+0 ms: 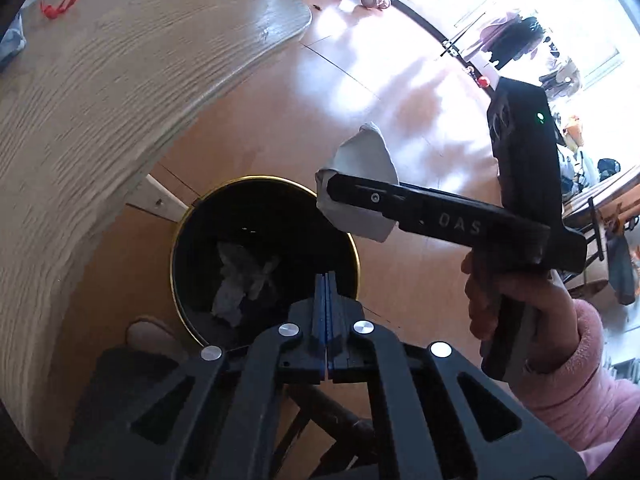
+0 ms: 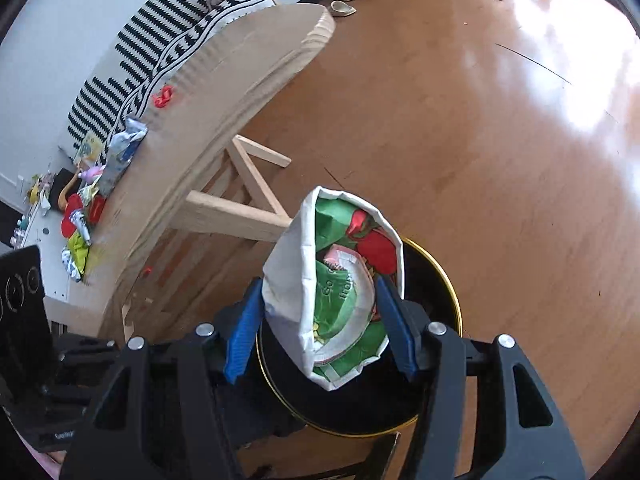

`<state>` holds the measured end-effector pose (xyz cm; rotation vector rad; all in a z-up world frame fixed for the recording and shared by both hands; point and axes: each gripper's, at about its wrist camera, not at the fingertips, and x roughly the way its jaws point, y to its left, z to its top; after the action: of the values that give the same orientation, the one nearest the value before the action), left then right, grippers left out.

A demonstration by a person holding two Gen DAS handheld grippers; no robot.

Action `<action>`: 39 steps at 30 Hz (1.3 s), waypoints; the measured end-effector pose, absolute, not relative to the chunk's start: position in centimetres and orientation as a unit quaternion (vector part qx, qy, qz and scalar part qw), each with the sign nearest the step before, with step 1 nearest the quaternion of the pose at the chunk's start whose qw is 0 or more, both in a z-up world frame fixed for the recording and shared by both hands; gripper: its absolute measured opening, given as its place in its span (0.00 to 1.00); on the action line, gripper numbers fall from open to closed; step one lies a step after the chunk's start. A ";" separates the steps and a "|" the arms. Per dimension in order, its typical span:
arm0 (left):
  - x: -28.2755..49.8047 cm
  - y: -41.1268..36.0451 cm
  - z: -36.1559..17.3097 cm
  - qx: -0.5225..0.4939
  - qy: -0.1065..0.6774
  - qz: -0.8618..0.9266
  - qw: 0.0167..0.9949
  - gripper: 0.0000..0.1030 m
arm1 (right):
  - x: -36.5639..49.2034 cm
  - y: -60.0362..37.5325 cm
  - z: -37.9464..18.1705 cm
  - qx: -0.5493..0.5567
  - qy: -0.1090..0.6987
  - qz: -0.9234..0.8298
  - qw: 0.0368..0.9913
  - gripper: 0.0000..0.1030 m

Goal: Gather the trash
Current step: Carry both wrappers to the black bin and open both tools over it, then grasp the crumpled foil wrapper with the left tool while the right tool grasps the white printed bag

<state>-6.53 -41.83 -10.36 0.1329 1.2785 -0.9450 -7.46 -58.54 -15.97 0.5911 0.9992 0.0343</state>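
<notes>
A black bin with a gold rim [image 1: 174, 248] stands on the floor beside the table, with crumpled white paper [image 1: 240, 280] inside. My left gripper [image 1: 327, 292] hangs over the bin's near side, shut with nothing between its blue pads. My right gripper [image 2: 320, 320] is shut on a folded white carton with green and red print [image 2: 340, 288], held above the bin [image 2: 452, 292]. In the left wrist view the right gripper [image 1: 332, 194] shows side-on, gripping that white carton [image 1: 364, 156] just right of the bin. More wrappers [image 2: 80, 236] and a crushed pale blue carton [image 2: 122, 148] lie along the table.
The wooden table [image 1: 100, 100] curves along the left, its legs [image 2: 240, 208] close to the bin. A red scrap [image 1: 60, 5] lies on it. A hand in a pink sleeve [image 1: 568, 344] holds the right gripper. The open wooden floor [image 2: 500, 160] stretches right. A slipper [image 1: 150, 334] rests by the bin.
</notes>
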 end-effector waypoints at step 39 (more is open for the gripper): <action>6.1 -1.1 -1.4 -0.063 0.401 0.028 0.913 0.94 | 15.0 -33.8 -3.0 0.063 0.333 0.029 0.941 0.93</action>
<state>6.06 -1.07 -1.37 -0.1297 0.8259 0.0582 15.03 -33.84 -2.99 0.1280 0.6786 0.0582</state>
